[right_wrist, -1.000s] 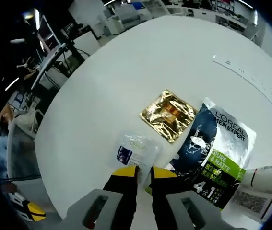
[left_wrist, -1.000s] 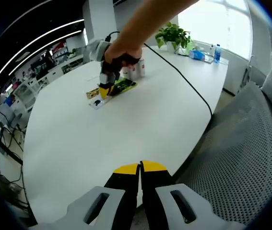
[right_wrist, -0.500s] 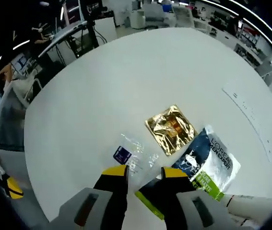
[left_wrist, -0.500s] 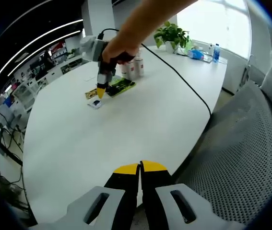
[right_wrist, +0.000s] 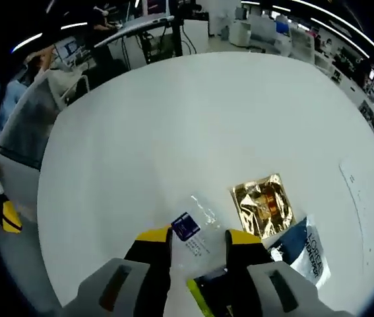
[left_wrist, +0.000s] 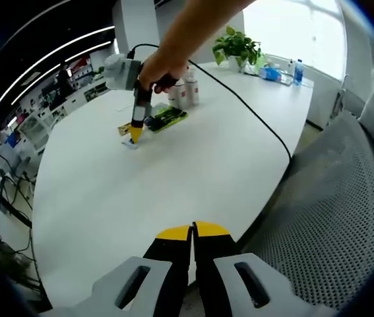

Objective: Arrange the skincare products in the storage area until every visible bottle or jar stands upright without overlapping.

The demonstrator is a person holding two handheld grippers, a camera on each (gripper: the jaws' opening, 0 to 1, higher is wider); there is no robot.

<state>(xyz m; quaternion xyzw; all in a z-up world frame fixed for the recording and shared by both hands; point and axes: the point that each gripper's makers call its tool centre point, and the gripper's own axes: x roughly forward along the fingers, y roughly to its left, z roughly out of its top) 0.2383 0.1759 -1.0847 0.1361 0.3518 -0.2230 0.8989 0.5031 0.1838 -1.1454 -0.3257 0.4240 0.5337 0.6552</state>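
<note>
My left gripper [left_wrist: 192,231] is shut and empty, held over the near edge of the white table [left_wrist: 193,172]. Far across the table, a person's hand holds my right gripper [left_wrist: 134,134] tip-down over flat sachets, beside a few white bottles [left_wrist: 185,92] standing upright. In the right gripper view, my right gripper [right_wrist: 197,241] is open, with a clear sachet with a blue label [right_wrist: 190,231] lying between its jaws. A gold sachet [right_wrist: 266,205] and a dark L'Oreal sachet [right_wrist: 303,254] lie just to the right.
A black cable [left_wrist: 252,109] runs across the table from the right gripper. At the far end stand a potted plant [left_wrist: 239,47] and a blue water bottle [left_wrist: 297,72]. A grey mesh chair [left_wrist: 345,218] is close on the right. A paper sheet [right_wrist: 365,198] lies flat.
The right gripper's jaws went from nearly shut to wide open, and it tilted and shifted over the clear sachet, which now lies between them. The left gripper has stayed still.
</note>
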